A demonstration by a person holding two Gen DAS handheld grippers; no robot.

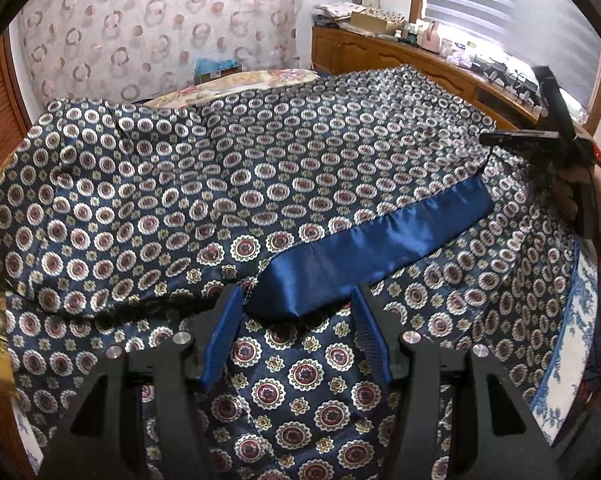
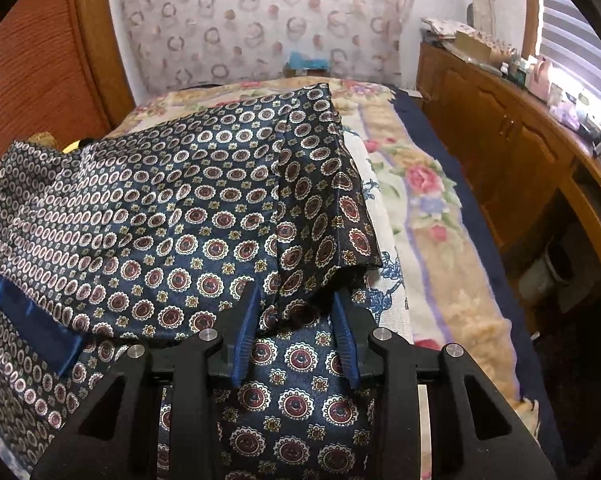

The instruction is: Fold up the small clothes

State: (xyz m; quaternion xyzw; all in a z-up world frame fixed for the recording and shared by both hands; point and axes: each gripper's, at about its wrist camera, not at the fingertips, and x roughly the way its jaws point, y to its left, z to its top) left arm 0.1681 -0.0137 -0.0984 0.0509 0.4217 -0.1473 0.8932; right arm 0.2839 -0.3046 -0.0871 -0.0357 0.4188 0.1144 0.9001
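Note:
A navy patterned garment (image 1: 228, 184) with red-and-white medallions lies spread on the bed, partly folded over itself. Its plain blue waistband (image 1: 372, 240) runs across the fold. My left gripper (image 1: 296, 308) is open, its blue pads either side of the waistband's near end, just above the cloth. The same garment (image 2: 172, 216) shows in the right wrist view. My right gripper (image 2: 296, 300) is open over the folded right corner of the garment, the jaws apart with cloth between them. The right gripper also shows in the left wrist view (image 1: 540, 136) at the far right edge.
A floral blanket (image 2: 428, 200) covers the bed to the right of the garment. A wooden cabinet (image 2: 512, 148) with clutter on top runs along the right wall under a window. A wooden door (image 2: 40, 48) stands at the left.

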